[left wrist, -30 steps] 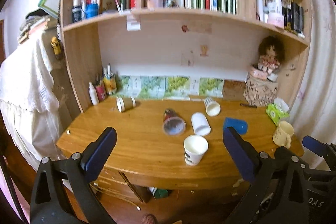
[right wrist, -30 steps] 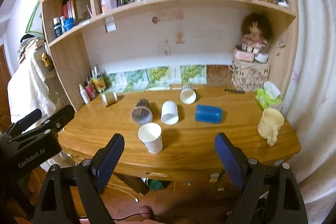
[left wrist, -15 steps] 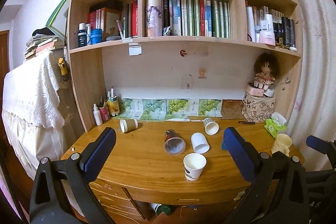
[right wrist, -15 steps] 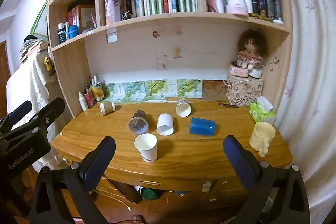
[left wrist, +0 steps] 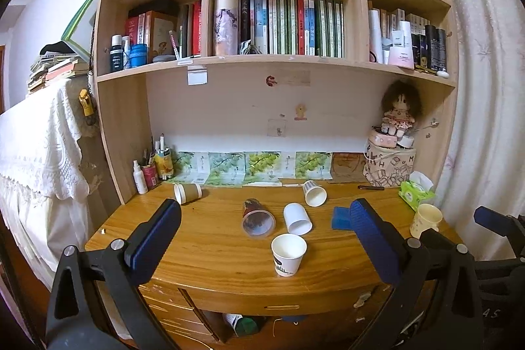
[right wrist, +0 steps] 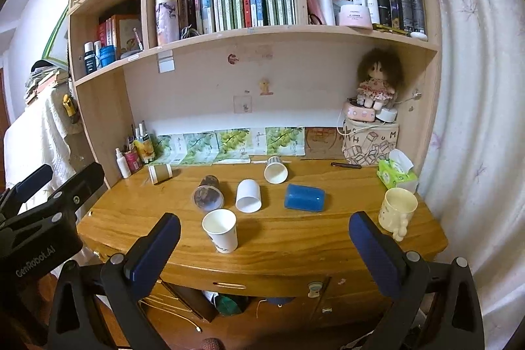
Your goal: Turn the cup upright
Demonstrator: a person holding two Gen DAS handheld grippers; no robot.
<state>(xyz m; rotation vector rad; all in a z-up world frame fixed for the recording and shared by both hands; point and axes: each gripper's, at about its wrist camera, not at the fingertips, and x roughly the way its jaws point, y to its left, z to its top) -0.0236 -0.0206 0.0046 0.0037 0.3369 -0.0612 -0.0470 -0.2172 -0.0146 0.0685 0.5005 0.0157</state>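
Several cups lie on their sides on the wooden desk: a brown paper cup at the back left, a clear plastic cup, a white cup, a white paper cup and a blue cup. A white paper cup stands upright near the front edge; it also shows in the right wrist view. A cream mug stands upright at the right. My left gripper and right gripper are open and empty, held back from the desk's front edge.
A bookshelf rises behind the desk. Bottles and a pen holder stand at the back left. A printed bag with a doll and a green tissue pack are at the back right. A curtain hangs on the right.
Both grippers have pulled back and tilted up, so the desk looks lower and farther and more shelves show. The cups have not moved.
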